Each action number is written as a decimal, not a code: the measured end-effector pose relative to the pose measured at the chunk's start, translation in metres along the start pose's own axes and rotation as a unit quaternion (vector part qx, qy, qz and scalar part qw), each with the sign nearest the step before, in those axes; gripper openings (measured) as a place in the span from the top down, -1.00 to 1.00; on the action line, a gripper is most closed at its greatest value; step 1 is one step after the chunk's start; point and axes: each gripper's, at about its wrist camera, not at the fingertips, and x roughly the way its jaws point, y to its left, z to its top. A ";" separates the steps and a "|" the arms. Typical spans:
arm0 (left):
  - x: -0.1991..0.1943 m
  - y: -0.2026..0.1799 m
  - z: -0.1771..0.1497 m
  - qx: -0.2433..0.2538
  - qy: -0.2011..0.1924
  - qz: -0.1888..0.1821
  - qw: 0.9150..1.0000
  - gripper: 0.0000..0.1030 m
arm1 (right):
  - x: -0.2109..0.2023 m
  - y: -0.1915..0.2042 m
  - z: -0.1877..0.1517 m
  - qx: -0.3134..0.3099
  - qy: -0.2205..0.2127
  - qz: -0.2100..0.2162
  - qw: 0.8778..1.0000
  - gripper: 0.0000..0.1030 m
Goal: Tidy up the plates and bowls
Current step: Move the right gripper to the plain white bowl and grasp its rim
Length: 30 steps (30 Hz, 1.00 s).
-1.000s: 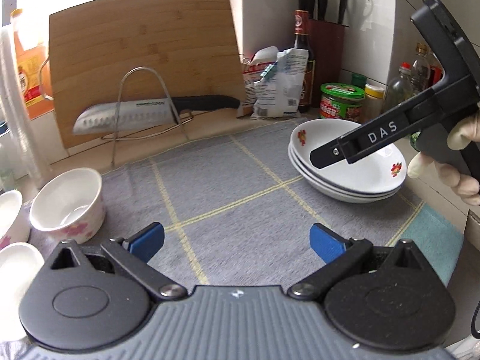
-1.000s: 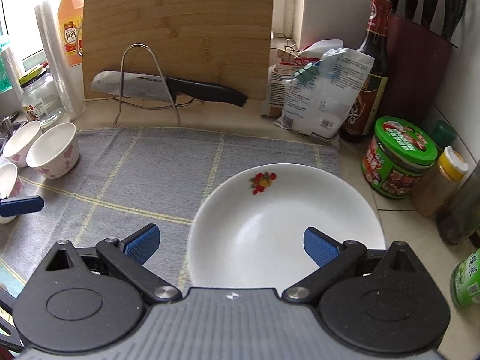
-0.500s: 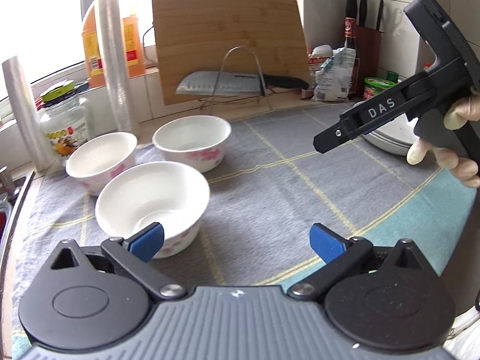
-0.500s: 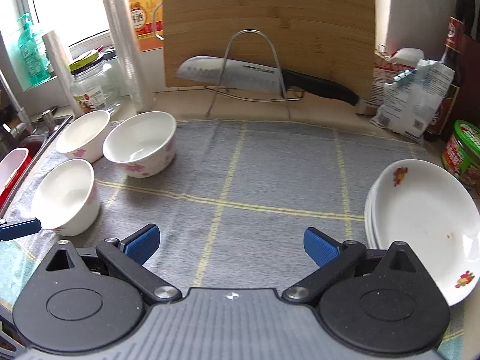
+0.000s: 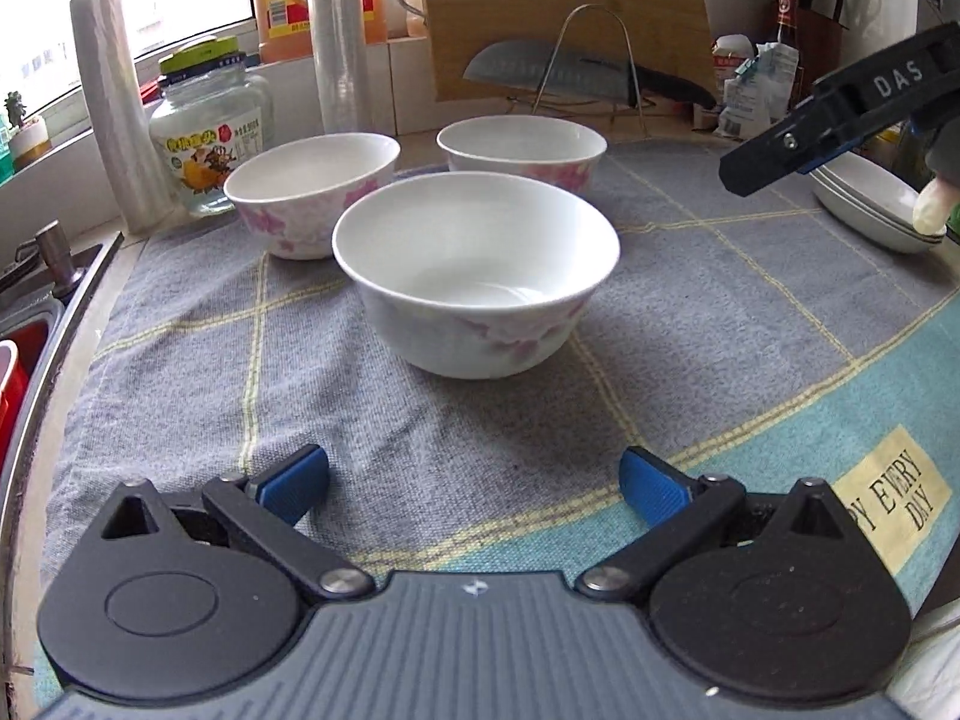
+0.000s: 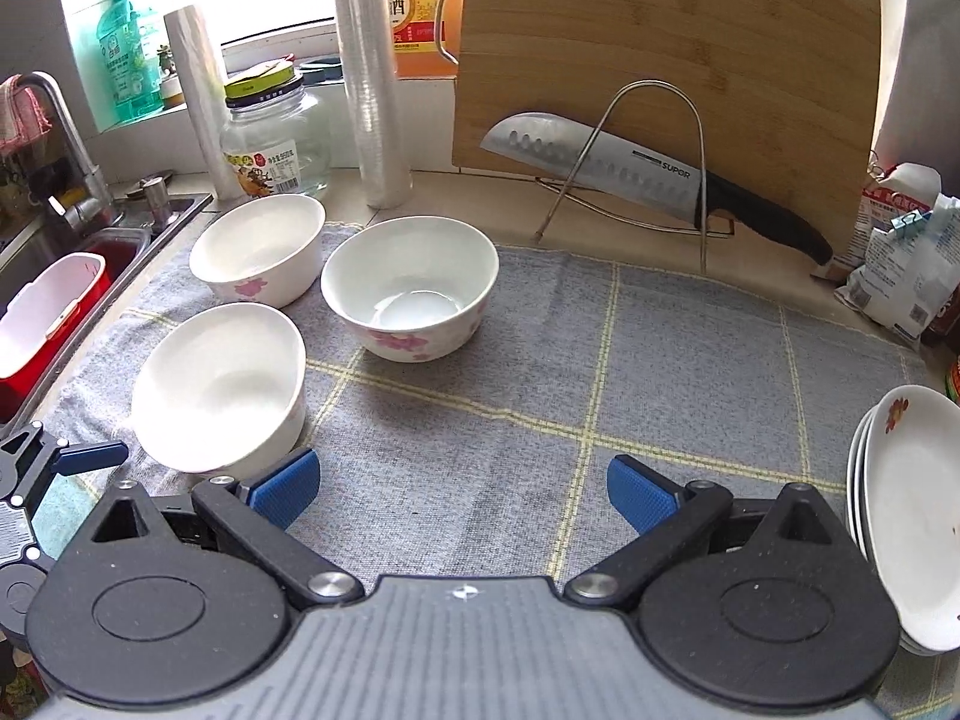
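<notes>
Both tools spread, empty. Left tool [image 5: 474, 483] faces the near bowl [image 5: 476, 267]; a shallow rim pinch could tip it into the two bowls [image 5: 521, 147] behind.

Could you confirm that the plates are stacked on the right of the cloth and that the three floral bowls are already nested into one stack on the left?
Not quite: the bowls are not nested. The right wrist view shows the near bowl, the middle bowl and the far bowl each standing separately on the grey cloth. The rest holds: the stacked plates sit on the right.
</notes>
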 end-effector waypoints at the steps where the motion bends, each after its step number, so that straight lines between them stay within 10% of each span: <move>1: 0.000 0.002 0.000 -0.007 -0.002 -0.003 1.000 -0.99 | 0.001 0.002 0.000 -0.004 0.002 0.000 1.000 -1.00; 30: 0.003 0.009 0.021 0.022 -0.072 -0.004 0.997 -0.95 | 0.054 0.064 0.032 -0.058 0.056 0.119 0.990 -1.00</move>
